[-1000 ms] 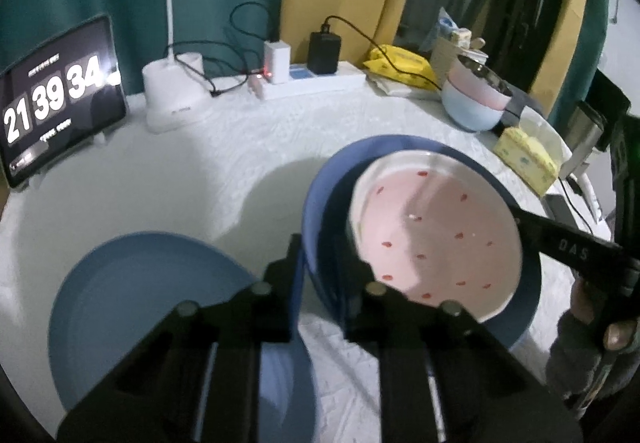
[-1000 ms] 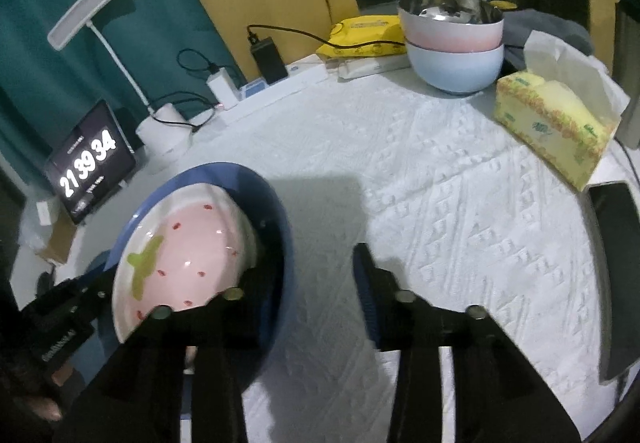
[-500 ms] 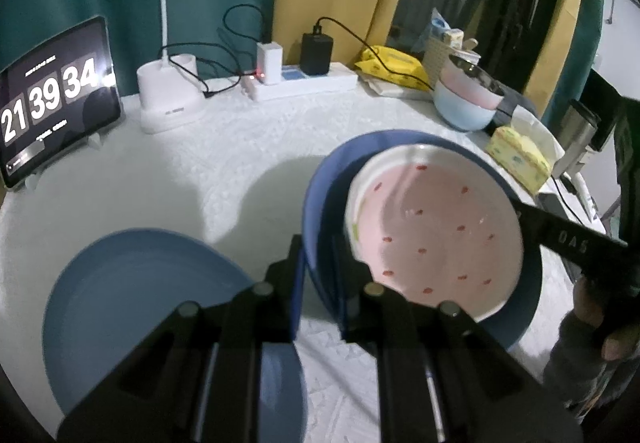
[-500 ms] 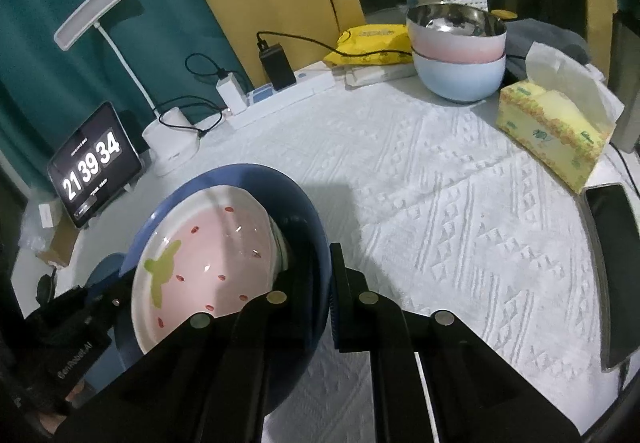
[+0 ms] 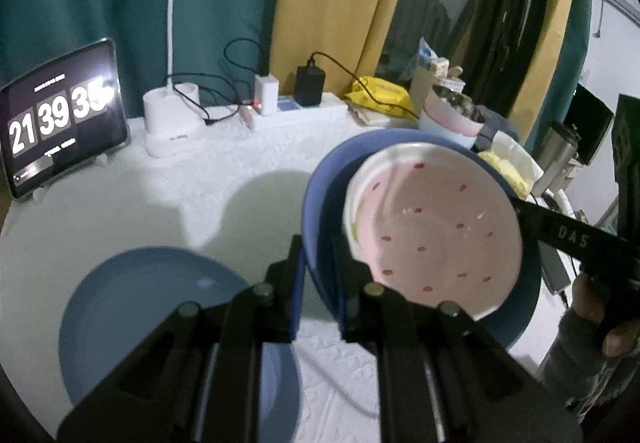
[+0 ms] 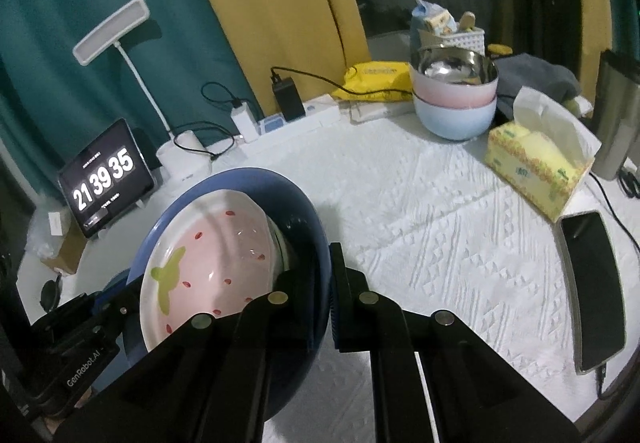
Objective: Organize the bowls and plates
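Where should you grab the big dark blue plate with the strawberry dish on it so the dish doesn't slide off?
By its raised rim, on two opposite sides, as now: the left gripper and right gripper each pinch the dark blue round plate at its edge. The pink strawberry-patterned dish fills the middle, so only the rim is free, and two grips probably help keep the plate level.

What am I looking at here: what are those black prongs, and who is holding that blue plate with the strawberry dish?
No robot: a person holds a two-finger gripper in each hand, each with a camera looking along its fingers. The left gripper and right gripper are both shut on opposite rims of the dark blue plate, which carries the pink strawberry dish. A lighter blue plate lies on the white tablecloth, with stacked bowls, a tissue box, a phone and a clock display.
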`<state>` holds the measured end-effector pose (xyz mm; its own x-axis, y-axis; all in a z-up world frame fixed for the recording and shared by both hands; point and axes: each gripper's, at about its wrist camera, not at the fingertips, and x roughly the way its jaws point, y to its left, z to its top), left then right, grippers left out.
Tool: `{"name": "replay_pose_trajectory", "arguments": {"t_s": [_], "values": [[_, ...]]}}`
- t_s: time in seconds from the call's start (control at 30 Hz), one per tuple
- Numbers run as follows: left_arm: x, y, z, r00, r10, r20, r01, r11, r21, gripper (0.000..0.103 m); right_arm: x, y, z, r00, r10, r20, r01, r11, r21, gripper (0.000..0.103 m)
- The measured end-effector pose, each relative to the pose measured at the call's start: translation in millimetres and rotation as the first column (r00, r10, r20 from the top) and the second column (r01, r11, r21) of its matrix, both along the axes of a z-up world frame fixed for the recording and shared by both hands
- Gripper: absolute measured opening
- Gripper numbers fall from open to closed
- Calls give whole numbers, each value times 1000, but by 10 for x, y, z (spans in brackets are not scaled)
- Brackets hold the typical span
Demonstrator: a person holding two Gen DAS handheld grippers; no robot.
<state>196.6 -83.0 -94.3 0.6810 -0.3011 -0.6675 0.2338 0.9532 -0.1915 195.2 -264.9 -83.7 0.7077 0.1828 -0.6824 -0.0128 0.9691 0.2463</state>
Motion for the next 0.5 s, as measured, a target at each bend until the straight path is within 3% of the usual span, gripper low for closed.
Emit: {"name": "replay_pose_trajectory", "arguments": {"t_s": [0.5], "values": [[-203,446,208,998,54,45,-52,998,-38,12,-89,439,277,997,57,43,-56,998,-24,10]]}}
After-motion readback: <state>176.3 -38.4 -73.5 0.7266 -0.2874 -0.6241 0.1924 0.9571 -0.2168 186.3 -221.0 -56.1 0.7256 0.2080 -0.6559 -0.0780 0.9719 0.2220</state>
